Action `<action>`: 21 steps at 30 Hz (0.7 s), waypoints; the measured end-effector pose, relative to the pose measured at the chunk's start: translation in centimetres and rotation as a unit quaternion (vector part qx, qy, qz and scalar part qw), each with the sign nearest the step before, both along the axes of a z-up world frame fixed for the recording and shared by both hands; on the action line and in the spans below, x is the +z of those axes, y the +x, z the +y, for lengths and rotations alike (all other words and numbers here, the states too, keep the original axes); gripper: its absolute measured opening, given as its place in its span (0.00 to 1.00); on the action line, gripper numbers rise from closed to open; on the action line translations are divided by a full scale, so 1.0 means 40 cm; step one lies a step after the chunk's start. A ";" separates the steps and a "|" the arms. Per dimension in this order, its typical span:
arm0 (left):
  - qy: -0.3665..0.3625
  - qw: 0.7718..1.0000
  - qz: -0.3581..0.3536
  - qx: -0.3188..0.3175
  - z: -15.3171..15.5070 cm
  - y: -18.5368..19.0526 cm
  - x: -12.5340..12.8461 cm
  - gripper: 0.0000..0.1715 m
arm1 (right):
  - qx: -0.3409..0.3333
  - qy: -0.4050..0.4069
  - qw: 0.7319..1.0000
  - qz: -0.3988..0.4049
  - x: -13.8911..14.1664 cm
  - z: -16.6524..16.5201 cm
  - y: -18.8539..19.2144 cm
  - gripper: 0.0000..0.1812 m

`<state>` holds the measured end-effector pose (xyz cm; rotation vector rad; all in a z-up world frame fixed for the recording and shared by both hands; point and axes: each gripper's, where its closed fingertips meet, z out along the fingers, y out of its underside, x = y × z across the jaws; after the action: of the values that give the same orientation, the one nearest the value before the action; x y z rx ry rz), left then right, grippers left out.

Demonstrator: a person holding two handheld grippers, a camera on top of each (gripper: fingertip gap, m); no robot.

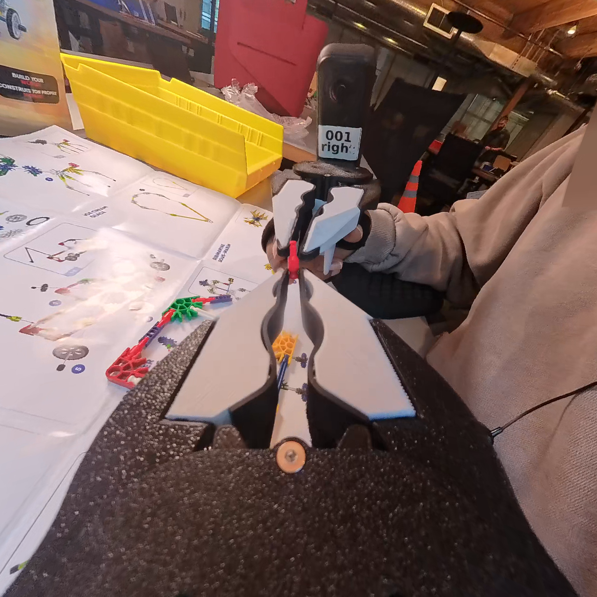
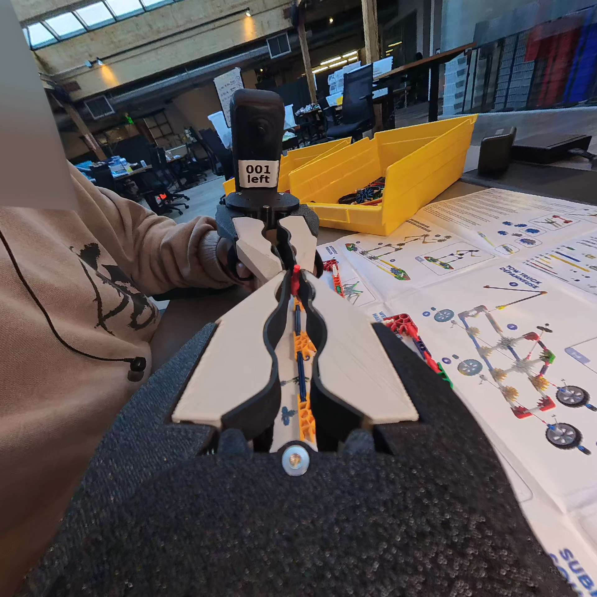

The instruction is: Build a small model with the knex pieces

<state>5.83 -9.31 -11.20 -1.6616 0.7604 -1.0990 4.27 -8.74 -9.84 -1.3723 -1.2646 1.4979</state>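
Note:
A short red rod (image 1: 292, 258) is held in the air between both grippers, which face each other tip to tip. My left gripper (image 1: 292, 277) is shut on one end of it. My right gripper (image 2: 294, 278) is shut on the other end, where the red rod (image 2: 294, 281) shows between its tips. The right gripper (image 1: 291, 249) shows opposite in the left wrist view, and the left gripper (image 2: 290, 263) in the right wrist view. Below them a chain of orange connectors (image 2: 303, 344) and blue rods lies on the instruction sheet (image 2: 452, 290).
A built piece with a green connector (image 1: 184, 307) and a red connector (image 1: 127, 368) lies on the sheet (image 1: 97, 242). Yellow bins (image 1: 168, 122) (image 2: 403, 181) stand at the far edge, one holding loose parts. A red bin (image 1: 268, 48) stands behind. A person's sleeved arm (image 1: 436, 232) is close by. Less than 4 cm separates the two grippers' tips.

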 end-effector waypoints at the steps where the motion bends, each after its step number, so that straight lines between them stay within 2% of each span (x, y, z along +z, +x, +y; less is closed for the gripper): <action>1: 0.002 1.000 0.002 -0.001 -0.002 0.003 -0.001 0.02 | 0.004 -0.006 1.000 0.001 0.000 -0.003 -0.002 0.02; 4: 0.002 1.000 0.007 -0.008 -0.010 0.010 -0.006 0.02 | 0.017 -0.015 1.000 -0.003 -0.002 -0.014 -0.004 0.01; 7: -0.004 1.000 0.021 -0.012 -0.011 0.007 -0.015 0.02 | 0.011 0.016 1.000 -0.014 -0.008 -0.014 -0.003 0.01; 9: -0.014 1.000 0.018 -0.011 -0.008 -0.004 -0.014 0.06 | -0.010 0.042 0.999 -0.017 -0.006 0.001 -0.001 0.01; 14: -0.057 0.998 -0.024 0.001 0.004 -0.023 -0.002 0.06 | -0.069 0.183 0.979 -0.064 -0.037 0.034 0.000 0.01; 18: -0.101 0.994 -0.046 0.013 0.016 -0.023 -0.013 0.07 | -0.090 0.284 0.951 -0.087 -0.052 0.030 -0.013 0.01; 21: -0.118 0.991 -0.060 0.016 0.020 -0.026 -0.014 0.06 | -0.093 0.331 0.935 -0.090 -0.053 0.021 -0.018 0.01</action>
<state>4.77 -8.51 -11.75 -1.7776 0.5407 -1.2943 3.54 -7.91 -11.96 -1.1378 -1.5199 0.7168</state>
